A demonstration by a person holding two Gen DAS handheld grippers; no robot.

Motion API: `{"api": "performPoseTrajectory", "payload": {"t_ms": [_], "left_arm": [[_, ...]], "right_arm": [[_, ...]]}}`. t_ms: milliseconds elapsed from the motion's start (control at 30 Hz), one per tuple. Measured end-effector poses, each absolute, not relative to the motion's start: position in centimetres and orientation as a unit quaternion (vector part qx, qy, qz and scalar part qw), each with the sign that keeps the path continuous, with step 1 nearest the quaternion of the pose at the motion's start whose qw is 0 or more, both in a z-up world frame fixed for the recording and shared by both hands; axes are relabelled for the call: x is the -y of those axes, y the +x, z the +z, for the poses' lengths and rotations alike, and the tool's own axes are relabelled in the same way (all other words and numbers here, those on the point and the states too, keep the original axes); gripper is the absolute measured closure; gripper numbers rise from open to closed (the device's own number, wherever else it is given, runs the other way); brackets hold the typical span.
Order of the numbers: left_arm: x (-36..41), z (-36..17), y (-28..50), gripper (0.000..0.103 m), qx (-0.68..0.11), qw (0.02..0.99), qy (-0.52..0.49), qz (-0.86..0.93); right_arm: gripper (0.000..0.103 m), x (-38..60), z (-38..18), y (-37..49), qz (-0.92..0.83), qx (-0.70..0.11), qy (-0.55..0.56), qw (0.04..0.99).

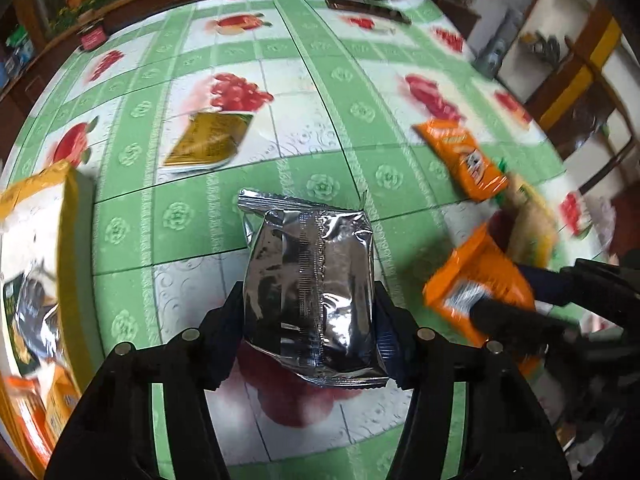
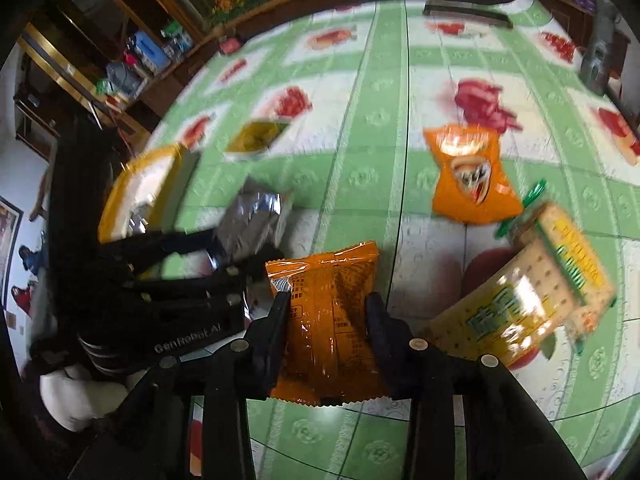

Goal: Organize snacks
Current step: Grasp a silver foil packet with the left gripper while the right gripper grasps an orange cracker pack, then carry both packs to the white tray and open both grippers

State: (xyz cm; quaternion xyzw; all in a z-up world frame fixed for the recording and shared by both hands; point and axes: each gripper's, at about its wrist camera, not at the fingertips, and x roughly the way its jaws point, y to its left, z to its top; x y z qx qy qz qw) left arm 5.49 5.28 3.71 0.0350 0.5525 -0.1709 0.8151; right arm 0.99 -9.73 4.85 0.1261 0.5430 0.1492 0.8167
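Left gripper (image 1: 310, 312) clamped silver foil snack pack (image 1: 310, 292) across its width, lifted above green fruit-print tablecloth (image 1: 340, 92). Right gripper (image 2: 328, 320) pinched orange snack packet (image 2: 328, 320) likewise. Both apparently bound for yellow-rimmed box (image 1: 36, 240) at left, already holding packets. Second orange packet (image 2: 470, 176), cracker packs (image 2: 532, 292), olive sachet (image 1: 208, 140) lay loose on cloth, unsorted.
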Motion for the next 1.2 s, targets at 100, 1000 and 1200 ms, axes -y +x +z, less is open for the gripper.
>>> {"api": "performPoseTrajectory", "payload": {"t_ms": [100, 1000, 1200], "left_arm": [[-7.5, 5.6, 4.5, 0.046, -0.543, 0.82, -0.026, -0.177], [-31.3, 4.5, 0.9, 0.045, -0.552, 0.824, -0.129, -0.021], [-31.2, 5.3, 1.4, 0.043, -0.552, 0.826, -0.105, -0.037]], "right_arm": [[0.064, 10.0, 6.2, 1.0, 0.15, -0.532, 0.135, 0.823], [0.064, -18.3, 5.3, 7.6, 0.29, -0.572, 0.086, 0.762], [0.059, -20.1, 3.9, 10.4, 0.264, -0.571, 0.086, 0.772]]}}
